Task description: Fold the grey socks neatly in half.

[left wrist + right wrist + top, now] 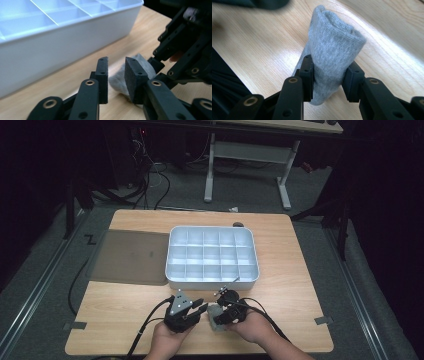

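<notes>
Sock (329, 50), grey and knitted, folded into a small thick bundle, sitting on the wooden table (300, 270) at about 6 o'clock from the white compartment box (212, 255), just beside that box's near wall. Being pinched across its lower half by the right gripper (328, 80), jaws pressing in from both sides and denting the cloth; folded top standing free above the jaws. Left gripper (116, 80) hovering just beside, at 9 o'clock of the bundle in the high view, jaws spread with a clear gap between them, touching nothing as far as can be told, the grey cloth showing through that gap.

Judging by the ribbed knit and the way it is yielding: light, soft, squashy, not fragile, not slippery, gripping the pads well. Likely to sag or unroll if held by one loose layer only. Best taken across the thick middle of the fold, catching all layers together, much as the right gripper is doing now. Box compartments looking empty from above; grey flat lid (130, 256) lying at 9 o'clock of the box, touching its side.
</notes>
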Demonstrator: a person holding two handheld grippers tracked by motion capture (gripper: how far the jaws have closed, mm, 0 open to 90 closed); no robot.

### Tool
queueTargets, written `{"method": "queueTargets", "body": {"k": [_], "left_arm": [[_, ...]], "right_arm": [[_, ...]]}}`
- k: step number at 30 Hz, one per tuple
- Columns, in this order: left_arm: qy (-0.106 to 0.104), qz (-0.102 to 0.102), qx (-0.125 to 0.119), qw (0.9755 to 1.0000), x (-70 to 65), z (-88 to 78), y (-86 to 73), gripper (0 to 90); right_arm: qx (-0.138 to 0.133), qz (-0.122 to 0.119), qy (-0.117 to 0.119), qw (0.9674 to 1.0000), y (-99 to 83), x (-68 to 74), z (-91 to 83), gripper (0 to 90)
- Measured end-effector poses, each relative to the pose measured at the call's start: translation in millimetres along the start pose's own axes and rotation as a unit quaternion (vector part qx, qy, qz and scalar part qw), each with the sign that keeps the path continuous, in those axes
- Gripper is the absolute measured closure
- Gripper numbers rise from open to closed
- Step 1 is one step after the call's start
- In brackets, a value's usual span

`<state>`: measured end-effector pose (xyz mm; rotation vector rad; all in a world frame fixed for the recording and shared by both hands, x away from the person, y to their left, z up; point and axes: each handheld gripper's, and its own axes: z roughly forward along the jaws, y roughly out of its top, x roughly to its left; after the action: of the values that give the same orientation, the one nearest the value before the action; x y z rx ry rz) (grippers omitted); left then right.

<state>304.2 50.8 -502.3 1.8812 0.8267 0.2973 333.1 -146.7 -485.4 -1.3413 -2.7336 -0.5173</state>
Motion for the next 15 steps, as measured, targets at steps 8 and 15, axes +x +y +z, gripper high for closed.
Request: {"method": "queueTargets", "body": {"k": [8,15], "left_arm": [[0.057,0.052,0.037,0.9963,18.5,-20.7,-18.9,67.3],[0.078,0.039,0.031,0.9957,35.1,-28.5,-30.9,63.8]], "right_arm": [[0.009,-0.011,-0.032,0.9994,-5.7,-7.7,-7.1,66.8],[0.020,0.002,-0.058,0.9981,-15.7,-17.4,-16.0,67.5]]}}
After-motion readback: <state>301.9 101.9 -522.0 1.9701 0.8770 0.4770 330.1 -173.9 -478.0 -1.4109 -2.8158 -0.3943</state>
